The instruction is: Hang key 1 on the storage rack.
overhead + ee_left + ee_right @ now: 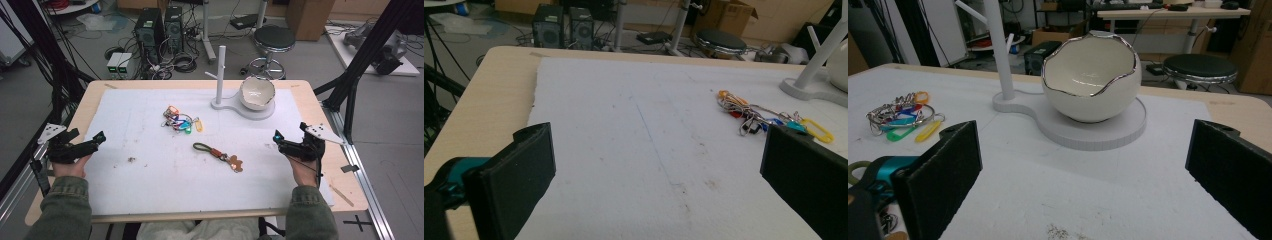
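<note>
While both grippers, left and right, hover at the surface's side edges with fingers spread and empty, nothing's started: keychain and key bunch lie mid-surface, untouched, bowl near the far edge.

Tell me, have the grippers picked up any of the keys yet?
Nothing looks done yet. The bunch of colourful key tags and the brown leather keychain with a green loop lie loose on the white mat. The left gripper and right gripper are open and empty. Picking up and placing are all left.
</note>
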Tool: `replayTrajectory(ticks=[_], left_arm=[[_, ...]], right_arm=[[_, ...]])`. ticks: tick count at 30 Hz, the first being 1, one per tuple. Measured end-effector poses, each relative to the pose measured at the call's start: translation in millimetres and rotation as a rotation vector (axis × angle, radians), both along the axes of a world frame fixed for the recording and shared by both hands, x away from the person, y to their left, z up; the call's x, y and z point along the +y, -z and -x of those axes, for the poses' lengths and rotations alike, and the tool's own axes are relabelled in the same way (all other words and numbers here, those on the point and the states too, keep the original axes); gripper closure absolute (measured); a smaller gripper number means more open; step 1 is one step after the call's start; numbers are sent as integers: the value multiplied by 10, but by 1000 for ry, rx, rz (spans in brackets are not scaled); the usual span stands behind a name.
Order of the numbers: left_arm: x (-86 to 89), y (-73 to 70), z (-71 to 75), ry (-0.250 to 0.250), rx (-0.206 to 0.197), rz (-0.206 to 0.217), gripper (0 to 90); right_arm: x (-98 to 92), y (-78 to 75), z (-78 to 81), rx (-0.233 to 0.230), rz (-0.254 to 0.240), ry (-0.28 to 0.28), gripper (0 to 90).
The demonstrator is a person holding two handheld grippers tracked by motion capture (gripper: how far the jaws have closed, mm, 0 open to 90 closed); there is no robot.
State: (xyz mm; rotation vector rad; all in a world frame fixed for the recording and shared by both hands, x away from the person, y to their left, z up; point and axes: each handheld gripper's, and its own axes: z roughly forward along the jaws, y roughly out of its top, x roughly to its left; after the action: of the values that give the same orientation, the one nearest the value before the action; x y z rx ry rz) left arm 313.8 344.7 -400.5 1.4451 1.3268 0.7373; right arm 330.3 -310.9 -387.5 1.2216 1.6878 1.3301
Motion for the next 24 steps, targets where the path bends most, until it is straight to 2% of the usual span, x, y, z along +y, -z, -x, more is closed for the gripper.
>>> replayTrajectory(ticks=[10,15,17,20,24], left_arm=[[-11,26,-2,5,23,-21,17],[-17,39,-21,10,28,-22,17],[-20,42,-25,12,26,-19,17],[-21,43,-24,15,26,-22,17],[-23,41,-20,16,23,-20,17]], right_arm=[[19,20,-6,45,21,-16,7],[22,28,-23,58,14,-23,6],[41,28,-31,78,7,-41,6],[69,24,-36,85,20,-59,6],[177,6,-40,94,62,-88,6]])
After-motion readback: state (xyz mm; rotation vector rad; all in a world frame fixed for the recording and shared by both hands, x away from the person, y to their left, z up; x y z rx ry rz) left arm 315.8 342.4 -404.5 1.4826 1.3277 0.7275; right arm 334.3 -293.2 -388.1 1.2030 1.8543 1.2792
